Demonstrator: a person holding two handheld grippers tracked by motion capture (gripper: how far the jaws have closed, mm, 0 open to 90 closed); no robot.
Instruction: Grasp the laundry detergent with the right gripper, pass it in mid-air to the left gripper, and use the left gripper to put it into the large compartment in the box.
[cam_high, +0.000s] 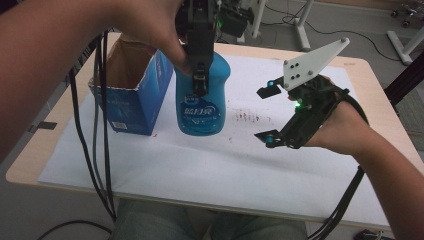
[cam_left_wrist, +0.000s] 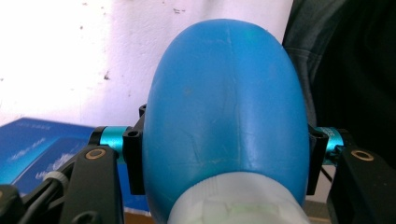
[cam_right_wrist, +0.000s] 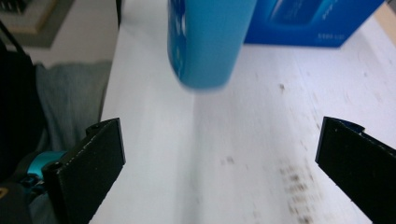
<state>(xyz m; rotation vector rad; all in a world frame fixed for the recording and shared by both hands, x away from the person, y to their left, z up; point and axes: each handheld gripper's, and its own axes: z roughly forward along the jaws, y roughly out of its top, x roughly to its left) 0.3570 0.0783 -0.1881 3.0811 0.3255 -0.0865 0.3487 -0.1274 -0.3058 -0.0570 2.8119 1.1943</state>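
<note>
A blue plastic bottle (cam_high: 202, 100) with a printed label hangs upright beside the box, its base a little above the white sheet. My left gripper (cam_high: 200, 82) comes down from above and is shut on the bottle's upper body. In the left gripper view the bottle (cam_left_wrist: 224, 116) fills the gap between the jaws of the left gripper (cam_left_wrist: 224, 158), with both pads pressed on its sides. To the right of the bottle my right gripper (cam_high: 268, 115) stands open and empty. In the right gripper view the right gripper (cam_right_wrist: 222, 154) has its jaws wide apart, the bottle (cam_right_wrist: 205, 42) ahead.
An open blue carton (cam_high: 132, 95) stands left of the bottle, close to it. A white sheet (cam_high: 200, 165) covers the wooden table (cam_high: 30, 155), with dark smudges (cam_high: 245, 117) near its middle. Black cables (cam_high: 97, 150) hang over the left front edge.
</note>
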